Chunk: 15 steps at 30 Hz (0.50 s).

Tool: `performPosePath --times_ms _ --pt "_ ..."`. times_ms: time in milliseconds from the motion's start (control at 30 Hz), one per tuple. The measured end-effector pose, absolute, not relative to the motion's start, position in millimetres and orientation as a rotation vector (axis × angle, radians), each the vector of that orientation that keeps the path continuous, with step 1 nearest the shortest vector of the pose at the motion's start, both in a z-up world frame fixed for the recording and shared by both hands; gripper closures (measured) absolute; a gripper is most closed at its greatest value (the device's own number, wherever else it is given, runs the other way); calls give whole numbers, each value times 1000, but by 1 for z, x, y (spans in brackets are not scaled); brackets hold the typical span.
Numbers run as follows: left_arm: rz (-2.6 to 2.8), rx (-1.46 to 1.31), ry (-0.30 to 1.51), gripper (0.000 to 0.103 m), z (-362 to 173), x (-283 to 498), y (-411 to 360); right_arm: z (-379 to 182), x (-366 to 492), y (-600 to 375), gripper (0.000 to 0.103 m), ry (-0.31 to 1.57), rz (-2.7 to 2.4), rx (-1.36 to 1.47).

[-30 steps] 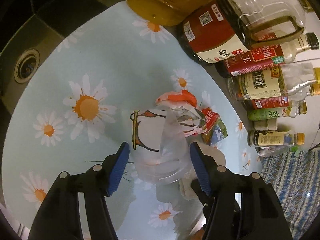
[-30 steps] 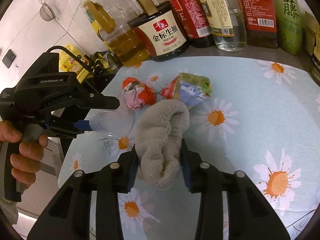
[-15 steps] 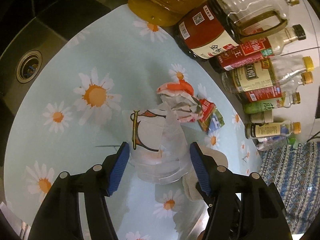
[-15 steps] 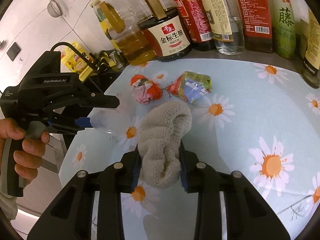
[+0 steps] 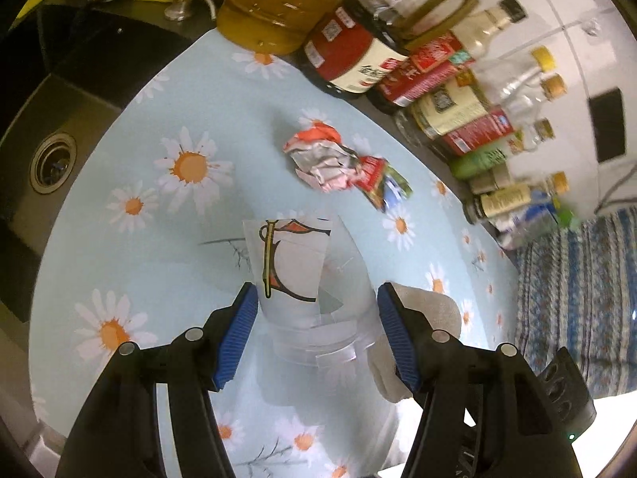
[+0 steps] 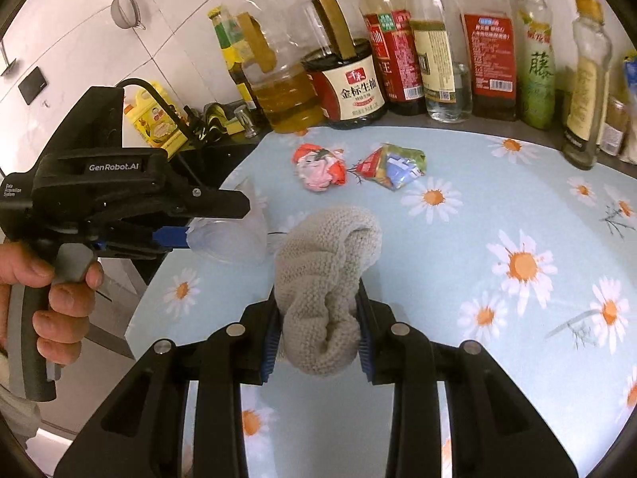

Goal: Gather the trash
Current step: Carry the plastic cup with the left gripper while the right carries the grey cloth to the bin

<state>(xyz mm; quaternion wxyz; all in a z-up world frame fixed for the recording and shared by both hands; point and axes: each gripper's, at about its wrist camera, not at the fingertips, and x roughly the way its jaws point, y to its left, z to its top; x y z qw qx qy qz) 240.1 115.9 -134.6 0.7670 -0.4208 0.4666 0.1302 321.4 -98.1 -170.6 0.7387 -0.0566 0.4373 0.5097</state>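
Note:
My left gripper is shut on a clear plastic cup with a printed label, held above the daisy tablecloth; the cup also shows in the right wrist view. My right gripper is shut on a beige knitted cloth, whose edge shows in the left wrist view. A crumpled red and white wrapper and a crumpled colourful snack packet lie on the cloth beyond both grippers, also in the left wrist view as the wrapper and the packet.
A row of oil and sauce bottles stands along the back wall. A dark sink with a drain lies left of the tablecloth. A patterned blue cloth lies at the right.
Both grippers have risen and pulled back from the trash, each keeping its hold. The wrapper and packet now look farther away.

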Motion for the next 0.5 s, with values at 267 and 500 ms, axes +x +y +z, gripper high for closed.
performPosePath --times_ms 267,500 --pt "206 -870 1003 43 -124 200 112 -152 262 -111 69 915 1046 -131" --pt "120 -823 1004 43 -118 164 104 -149 206 -114 69 921 1008 -132"
